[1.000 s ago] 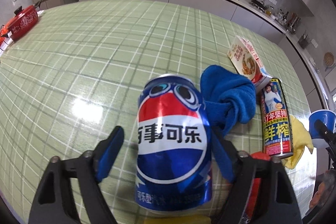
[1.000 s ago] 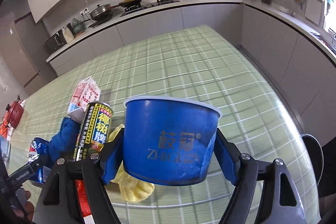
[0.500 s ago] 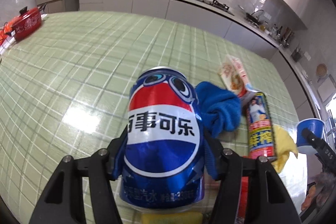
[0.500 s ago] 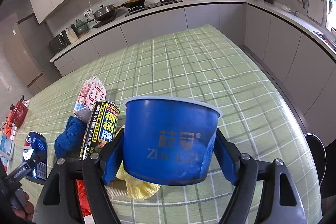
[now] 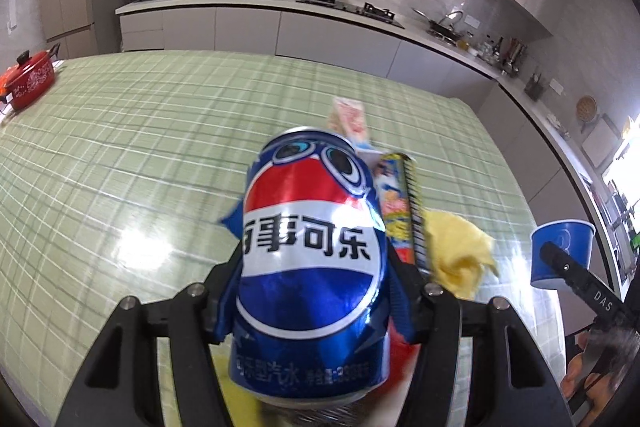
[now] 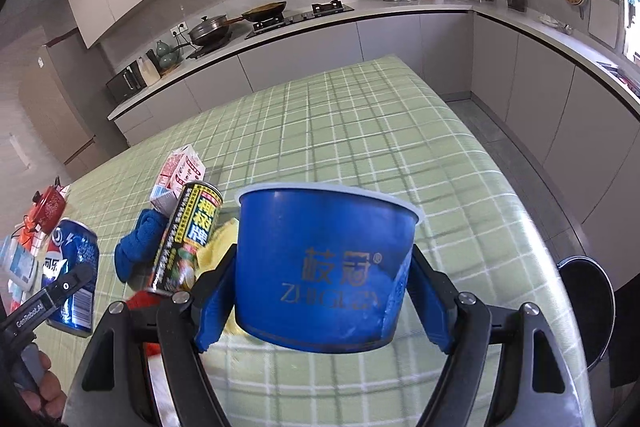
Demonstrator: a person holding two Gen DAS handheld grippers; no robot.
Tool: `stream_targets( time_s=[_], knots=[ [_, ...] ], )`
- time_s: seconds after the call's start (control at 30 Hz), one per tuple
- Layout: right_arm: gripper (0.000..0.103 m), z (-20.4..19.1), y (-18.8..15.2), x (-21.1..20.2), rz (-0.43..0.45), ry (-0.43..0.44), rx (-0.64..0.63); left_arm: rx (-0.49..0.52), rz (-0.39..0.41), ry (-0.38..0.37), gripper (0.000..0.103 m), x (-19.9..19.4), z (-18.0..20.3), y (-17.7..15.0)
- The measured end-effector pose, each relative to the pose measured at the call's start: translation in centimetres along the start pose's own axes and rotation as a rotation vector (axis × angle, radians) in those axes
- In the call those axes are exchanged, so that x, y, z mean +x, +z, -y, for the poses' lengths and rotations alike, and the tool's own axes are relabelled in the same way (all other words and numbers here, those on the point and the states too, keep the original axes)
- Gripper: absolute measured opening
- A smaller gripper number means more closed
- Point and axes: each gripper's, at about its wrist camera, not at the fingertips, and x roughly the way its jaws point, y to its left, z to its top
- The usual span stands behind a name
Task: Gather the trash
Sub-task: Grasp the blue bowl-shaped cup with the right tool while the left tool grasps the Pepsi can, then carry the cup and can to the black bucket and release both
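My left gripper (image 5: 310, 301) is shut on a blue Pepsi can (image 5: 312, 267) and holds it lifted above the green checked table (image 5: 120, 147). The can also shows in the right wrist view (image 6: 74, 279). My right gripper (image 6: 320, 303) is shut on a blue paper cup (image 6: 326, 267), held above the table; the cup shows in the left wrist view (image 5: 560, 251). A tall black-and-yellow can (image 6: 188, 239), a milk carton (image 6: 178, 183), a blue cloth (image 6: 138, 247) and a yellow cloth (image 5: 460, 247) lie on the table between the grippers.
A red pot (image 5: 28, 79) sits at the table's far left edge. Something red (image 6: 144, 303) lies near the front edge under the tall can. Kitchen counters (image 6: 360, 23) run behind and to the right. A round dark stool (image 6: 588, 291) stands beside the table's right edge.
My left gripper closed on the Pepsi can and lifted it, so the blue cloth is now hidden behind it. The right gripper, still holding the cup, rose slightly.
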Motion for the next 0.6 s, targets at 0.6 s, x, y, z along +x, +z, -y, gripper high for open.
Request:
stream_targets(
  time_s=[0.6],
  knots=[
    [0.080, 7.9, -3.7, -5.9, 0.022, -0.051, 0.042, 0.150, -0.003, -0.112, 0.061, -1.8, 9.5, -4.2]
  ],
)
